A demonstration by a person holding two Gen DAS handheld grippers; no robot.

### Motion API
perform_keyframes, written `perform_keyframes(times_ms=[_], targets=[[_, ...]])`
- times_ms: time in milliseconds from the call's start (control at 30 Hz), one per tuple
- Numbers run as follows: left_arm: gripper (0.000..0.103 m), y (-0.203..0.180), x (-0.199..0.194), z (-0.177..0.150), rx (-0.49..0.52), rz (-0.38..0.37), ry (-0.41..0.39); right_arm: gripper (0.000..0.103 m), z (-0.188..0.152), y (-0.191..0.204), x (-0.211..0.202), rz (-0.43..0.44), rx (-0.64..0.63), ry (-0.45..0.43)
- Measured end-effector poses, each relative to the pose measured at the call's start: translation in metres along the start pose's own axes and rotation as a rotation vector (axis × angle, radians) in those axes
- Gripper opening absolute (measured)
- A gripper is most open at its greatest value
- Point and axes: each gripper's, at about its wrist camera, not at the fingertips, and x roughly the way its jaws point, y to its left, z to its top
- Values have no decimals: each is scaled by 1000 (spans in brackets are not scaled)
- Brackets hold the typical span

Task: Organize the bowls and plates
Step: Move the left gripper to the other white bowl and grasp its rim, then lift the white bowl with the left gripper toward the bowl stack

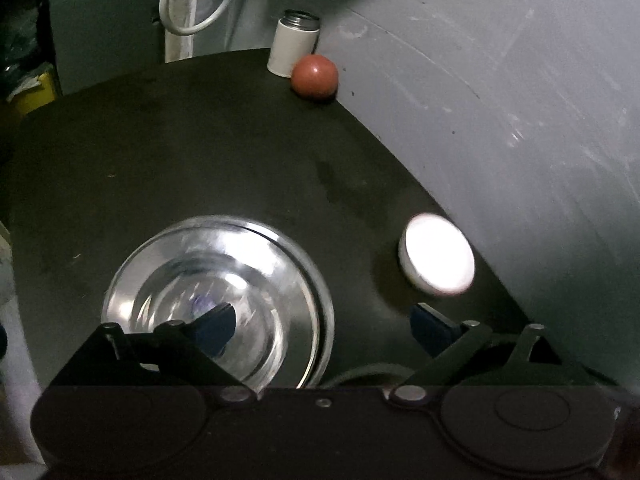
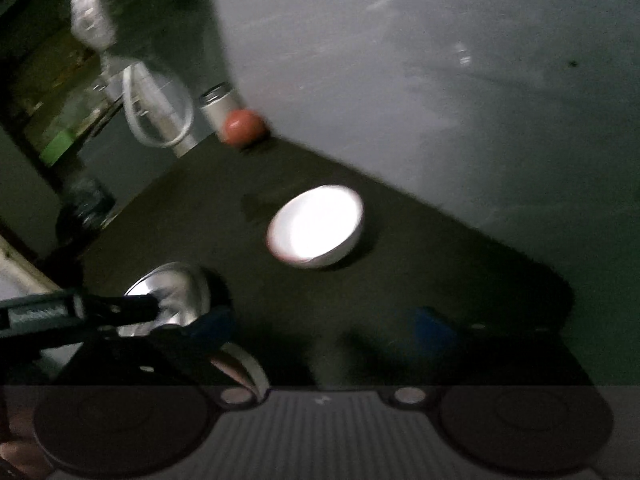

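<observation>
Surface: dark, matt black tabletop (image 1: 200, 152), set against a pale grey scuffed wall (image 1: 500, 100).
Glass bowl: clear, round glass bowl (image 1: 218, 304) resting upright on the tabletop, near its front edge; seen again in the right wrist view (image 2: 172, 292), partly hidden behind the other tool.
White bowl: small, round white bowl (image 1: 436, 254) standing upright on the tabletop, near the wall and apart from the glass bowl; interior washed out by glare in both views (image 2: 316, 226).
Left gripper: black two-finger left gripper (image 1: 324, 322) with jaws spread wide, grasping nothing; left finger pad (image 1: 214, 326) overlapping the glass bowl in the picture, contact not determinable; right pad over bare tabletop, just short of the white bowl.
Right gripper: black two-finger right gripper (image 2: 324, 330) with jaws spread wide, nothing between them; blue pads blurred, hanging over bare tabletop below the white bowl.
Far corner: white cylindrical tin with open metal rim (image 1: 294, 42) upright at the back of the tabletop, touching or just beside a reddish-brown ball (image 1: 315, 77); both against the wall.
Background: looped white cable (image 1: 192, 0) hanging behind the tabletop's far edge.
Image quality: right wrist view blurred throughout; fine detail not readable.
</observation>
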Motion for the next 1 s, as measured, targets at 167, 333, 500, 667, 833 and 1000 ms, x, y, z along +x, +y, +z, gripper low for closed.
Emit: perform_keyframes(times_ms=[167, 333, 500, 667, 833, 1000], targets=[[96, -18, 26, 25, 37, -19, -16, 103, 16, -23, 16, -34, 70, -29], [99, -39, 56, 41, 126, -8, -22, 103, 22, -35, 29, -48, 119, -49], [99, -50, 85, 51, 221, 15, -1, 103, 29, -38, 47, -85, 123, -37], [99, -52, 109, 53, 270, 29, 42, 103, 34, -37, 67, -107, 115, -10], [99, -50, 121, 56, 285, 29, 55, 102, 37, -38, 80, -112, 116, 3], [97, -52, 124, 55, 312, 24, 64, 93, 37, -35, 86, -114, 112, 15]])
